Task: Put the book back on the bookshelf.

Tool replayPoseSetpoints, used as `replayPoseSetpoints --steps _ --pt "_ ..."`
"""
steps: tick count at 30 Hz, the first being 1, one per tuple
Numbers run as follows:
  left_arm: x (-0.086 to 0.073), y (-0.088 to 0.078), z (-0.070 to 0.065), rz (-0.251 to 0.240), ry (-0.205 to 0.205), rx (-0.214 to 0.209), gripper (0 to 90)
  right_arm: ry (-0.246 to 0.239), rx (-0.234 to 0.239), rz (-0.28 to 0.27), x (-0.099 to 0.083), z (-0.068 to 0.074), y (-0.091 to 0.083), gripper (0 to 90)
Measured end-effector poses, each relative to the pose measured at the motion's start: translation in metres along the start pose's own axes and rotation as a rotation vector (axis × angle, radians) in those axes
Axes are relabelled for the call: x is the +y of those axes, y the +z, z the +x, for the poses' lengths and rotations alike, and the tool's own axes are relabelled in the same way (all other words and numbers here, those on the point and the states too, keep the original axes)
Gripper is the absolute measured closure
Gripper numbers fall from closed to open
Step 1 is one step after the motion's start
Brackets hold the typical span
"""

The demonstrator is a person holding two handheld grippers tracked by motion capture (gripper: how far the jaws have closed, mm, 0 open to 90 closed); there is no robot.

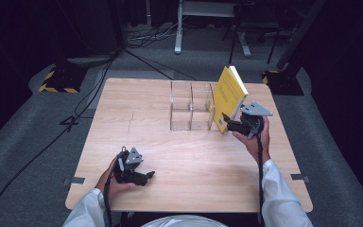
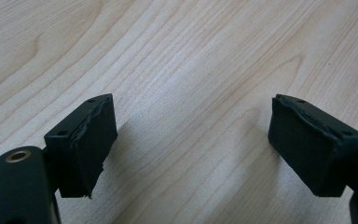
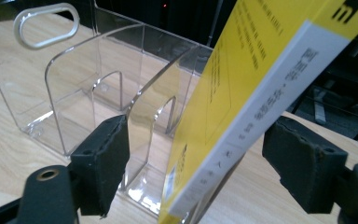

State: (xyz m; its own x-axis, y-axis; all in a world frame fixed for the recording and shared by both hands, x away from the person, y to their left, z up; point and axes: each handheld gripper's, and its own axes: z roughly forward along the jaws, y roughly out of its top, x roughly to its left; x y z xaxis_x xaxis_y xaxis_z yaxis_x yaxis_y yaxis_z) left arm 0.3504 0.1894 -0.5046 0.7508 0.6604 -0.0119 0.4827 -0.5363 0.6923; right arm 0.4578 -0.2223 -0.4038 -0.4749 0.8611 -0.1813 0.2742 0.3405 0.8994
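A yellow book (image 1: 229, 94) with a white spine (image 3: 261, 102) stands tilted, top leaning right, at the right end of a clear plastic rack (image 1: 191, 111) with several dividers (image 3: 98, 93). Whether its foot sits inside a slot I cannot tell. My right gripper (image 1: 228, 122) is at the book's lower edge. In the right gripper view its jaws (image 3: 196, 154) stand wide on either side of the book, with a gap at each pad, so it is open. My left gripper (image 1: 146, 177) rests near the table's front left, open (image 2: 193, 140), with bare wood between its pads.
The wooden table (image 1: 194, 161) has the rack at its back middle. On the grey floor behind lie cables (image 1: 142, 40), a yellow-and-black striped stand base (image 1: 56, 80) at the left, a dark base (image 1: 283, 80) at the right, and a white frame leg (image 1: 178, 28).
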Motion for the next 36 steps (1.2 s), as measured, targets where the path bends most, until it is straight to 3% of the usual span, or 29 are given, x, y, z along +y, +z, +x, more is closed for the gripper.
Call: replayPoseSetpoints --steps 21,36 --pt "0.0 0.0 0.0 0.0 -0.004 -0.005 15.9 -0.048 0.057 0.013 -0.009 -0.002 -0.028 23.8" --pt "0.0 0.0 0.0 0.0 -0.004 -0.005 15.9 -0.139 0.098 0.048 -0.021 0.004 -0.049 24.0"
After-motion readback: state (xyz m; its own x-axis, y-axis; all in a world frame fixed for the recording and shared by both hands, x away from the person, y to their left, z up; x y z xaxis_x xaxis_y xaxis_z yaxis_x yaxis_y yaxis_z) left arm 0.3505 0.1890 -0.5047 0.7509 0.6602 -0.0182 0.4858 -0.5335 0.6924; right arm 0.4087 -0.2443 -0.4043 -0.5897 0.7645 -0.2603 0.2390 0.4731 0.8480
